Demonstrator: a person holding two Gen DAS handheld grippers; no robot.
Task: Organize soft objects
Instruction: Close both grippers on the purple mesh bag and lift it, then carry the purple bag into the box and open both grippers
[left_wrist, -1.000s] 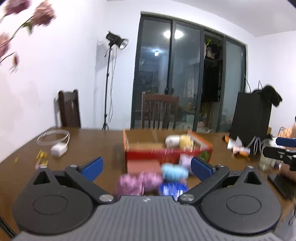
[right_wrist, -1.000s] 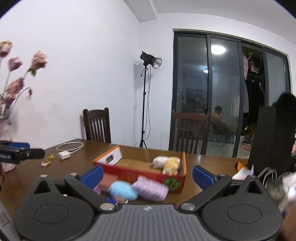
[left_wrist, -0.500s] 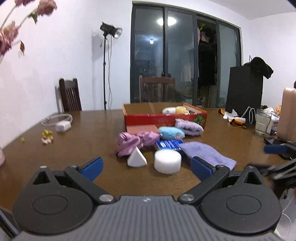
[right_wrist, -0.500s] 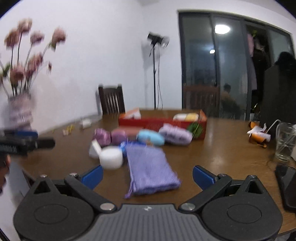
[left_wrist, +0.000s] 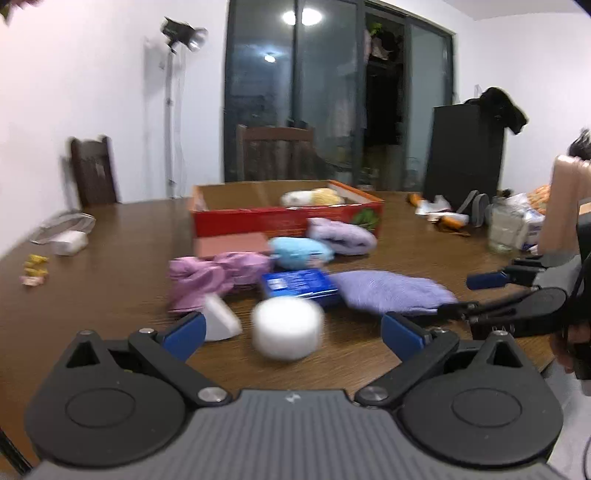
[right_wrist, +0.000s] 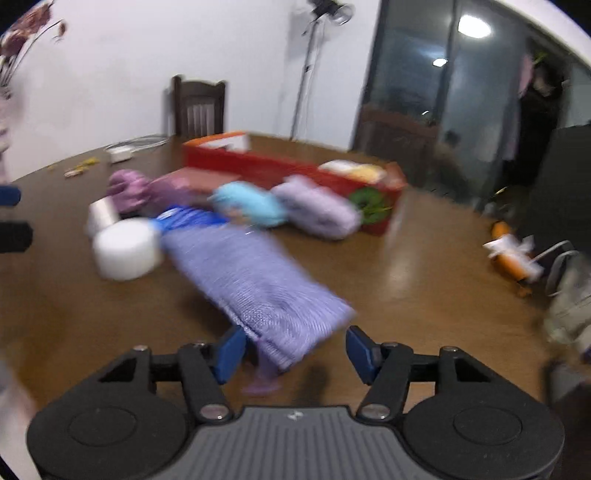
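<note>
A purple knitted cloth (right_wrist: 258, 284) lies flat on the wooden table (right_wrist: 424, 266). Its near corner reaches between the blue pads of my right gripper (right_wrist: 295, 349). The jaws are closing; the right pad stands clear of the cloth. My left gripper (left_wrist: 293, 335) is open wide, low over the table, with a white foam cylinder (left_wrist: 286, 326) just ahead between its fingers and a white wedge (left_wrist: 219, 317) by the left pad. Behind lie a blue pack (left_wrist: 299, 284), pink cloths (left_wrist: 214, 273), a light blue soft piece (left_wrist: 299, 251), a lilac roll (left_wrist: 341, 236) and a red box (left_wrist: 288, 218) holding soft items.
A glass (left_wrist: 504, 230) and small clutter stand at the table's right. A white charger with cable (left_wrist: 68, 240) lies far left. Chairs stand behind the table, and a black case sits back right. The right gripper (left_wrist: 469, 293) shows at the cloth's right end.
Both grippers came down toward the table and tilted lower. The right jaws narrowed from wide open, now around the purple cloth's near corner. The left gripper drew closer to the white cylinder.
</note>
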